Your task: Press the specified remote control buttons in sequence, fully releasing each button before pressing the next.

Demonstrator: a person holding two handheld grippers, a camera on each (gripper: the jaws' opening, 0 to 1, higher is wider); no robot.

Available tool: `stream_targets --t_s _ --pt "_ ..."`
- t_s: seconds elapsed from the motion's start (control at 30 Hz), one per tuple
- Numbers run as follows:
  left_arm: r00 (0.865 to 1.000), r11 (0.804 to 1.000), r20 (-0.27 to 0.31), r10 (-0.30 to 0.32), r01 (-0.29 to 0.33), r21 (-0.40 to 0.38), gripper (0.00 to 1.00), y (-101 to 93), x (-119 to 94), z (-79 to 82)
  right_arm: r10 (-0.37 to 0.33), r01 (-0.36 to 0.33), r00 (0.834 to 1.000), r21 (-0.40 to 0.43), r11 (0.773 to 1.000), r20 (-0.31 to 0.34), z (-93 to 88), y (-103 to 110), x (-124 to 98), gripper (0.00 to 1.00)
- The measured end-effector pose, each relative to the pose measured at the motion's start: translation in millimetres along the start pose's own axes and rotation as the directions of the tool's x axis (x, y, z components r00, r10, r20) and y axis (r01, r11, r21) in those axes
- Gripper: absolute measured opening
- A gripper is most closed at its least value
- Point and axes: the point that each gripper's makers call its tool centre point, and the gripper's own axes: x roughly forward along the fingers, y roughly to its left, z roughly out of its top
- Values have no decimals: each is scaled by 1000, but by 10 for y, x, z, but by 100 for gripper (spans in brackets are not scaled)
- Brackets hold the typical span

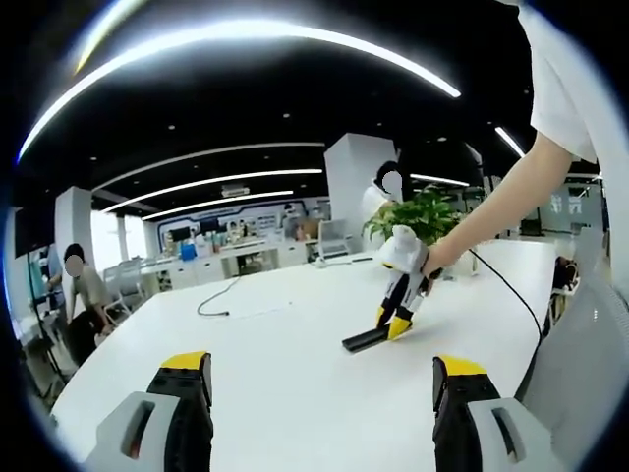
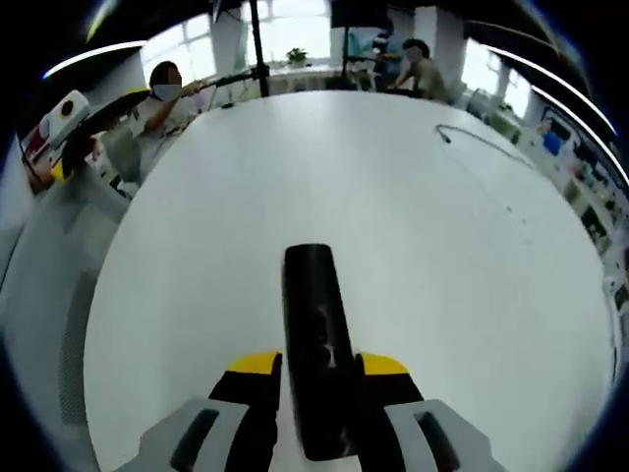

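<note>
One counter (image 1: 295, 334) carries the work: a large white top, seen in both views, with the office behind it. I count one thin dark cable (image 1: 221, 300) lying on its far part, well apart from the task's thing. One potted plant (image 1: 418, 218) stands at the far edge in the left gripper view; its pot is hidden behind the other tool, so I cannot tell what holds it.

I count two sets of tongs. My left tongs (image 1: 319, 379) hang above the near counter with the jaws wide apart and nothing between them. My right tongs (image 2: 317, 379) stand with one jaw on either side of the remote control (image 2: 316, 344), near its close end; the jaws sit just beside its flanks, and I cannot tell whether they actually bear on it. In the left gripper view the same right tongs (image 1: 395, 324) are tipped down onto that remote (image 1: 366, 339), carried by a hand (image 1: 432, 261).

One remote control only: long, black, lying flat on the counter, pointing away from the right tongs. Its buttons are too blurred to make out.
</note>
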Motion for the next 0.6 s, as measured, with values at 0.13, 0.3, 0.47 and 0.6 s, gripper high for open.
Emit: stream_targets --t_s 0.13,0.3,0.47,0.6 --pt "1000 1000 -5 1 -1 1 96 -1 0 -7 -5 -5 997 135 991 75 60 16 -3 32" --pt "1000 1000 -5 3 -3 -7 96 6 0 -10 -17 -14 991 225 974 133 82 34 -35 35" --pt "1000 1000 -10 -7 7 -8 96 -17 5 -21 -64 -25 968 347 938 241 134 72 -82 43" --pt "1000 1000 -13 -16 16 -8 96 -36 7 -29 -172 25 936 429 903 308 133 37 -205 52"
